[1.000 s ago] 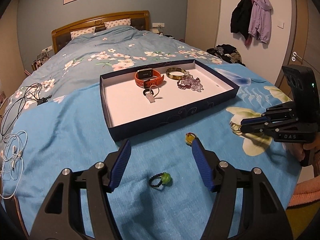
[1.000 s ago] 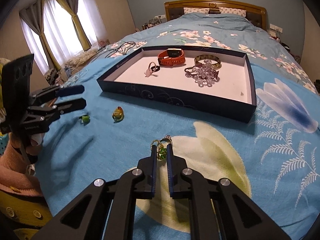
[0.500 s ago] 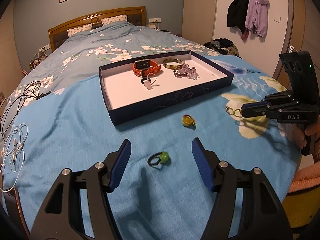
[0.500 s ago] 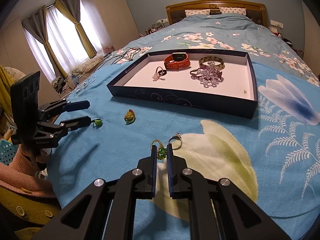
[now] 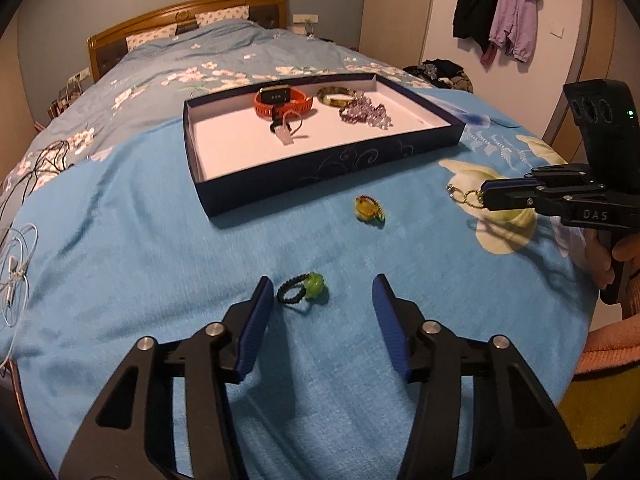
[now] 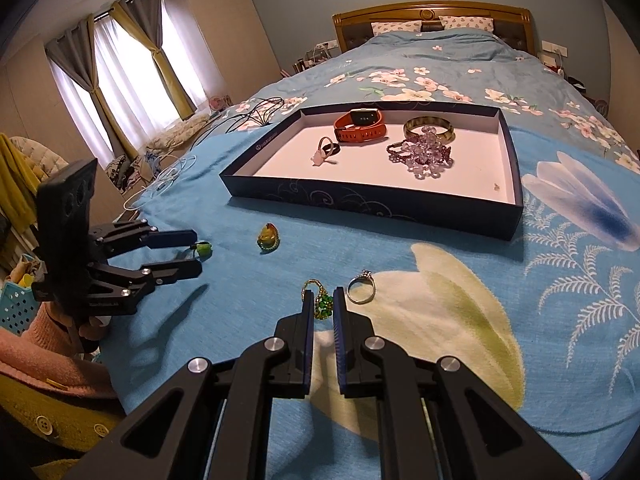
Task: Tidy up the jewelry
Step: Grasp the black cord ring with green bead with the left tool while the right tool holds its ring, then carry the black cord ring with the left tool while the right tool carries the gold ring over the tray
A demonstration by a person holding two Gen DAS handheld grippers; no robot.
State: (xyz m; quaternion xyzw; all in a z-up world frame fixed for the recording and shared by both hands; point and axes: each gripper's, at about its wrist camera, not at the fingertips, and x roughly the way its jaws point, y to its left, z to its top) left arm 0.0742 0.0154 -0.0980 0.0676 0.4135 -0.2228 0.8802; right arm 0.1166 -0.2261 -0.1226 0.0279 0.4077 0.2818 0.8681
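A black band ring with a green bead (image 5: pixel 304 292) lies on the blue bedspread between the fingers of my left gripper (image 5: pixel 320 284), close to the left pad. The jaws are closing and neither pad presses on it. My right gripper (image 6: pixel 323 300) is shut on a gold ring with a green stone (image 6: pixel 322 306), and a silver ring (image 6: pixel 360 286) lies just right of it. A yellow amber ring (image 5: pixel 368 208) rests in front of the dark blue tray (image 5: pixel 320 168). In the tray are an orange watch (image 5: pixel 282 102), a bangle (image 5: pixel 336 96), a purple bead bracelet (image 5: pixel 366 114) and a small ring (image 5: pixel 284 128).
White earphones and dark cables (image 5: pixel 16 272) lie on the bed's left side. Jackets (image 5: pixel 500 20) hang on the wall at the right. A blue perforated basket (image 6: pixel 16 304) stands beside the bed, near the person's pink sleeve (image 6: pixel 48 360).
My left gripper's fingers have come closer together around the green bead ring, which now sits near the left pad. My right gripper stays shut on the gold ring and has hardly moved.
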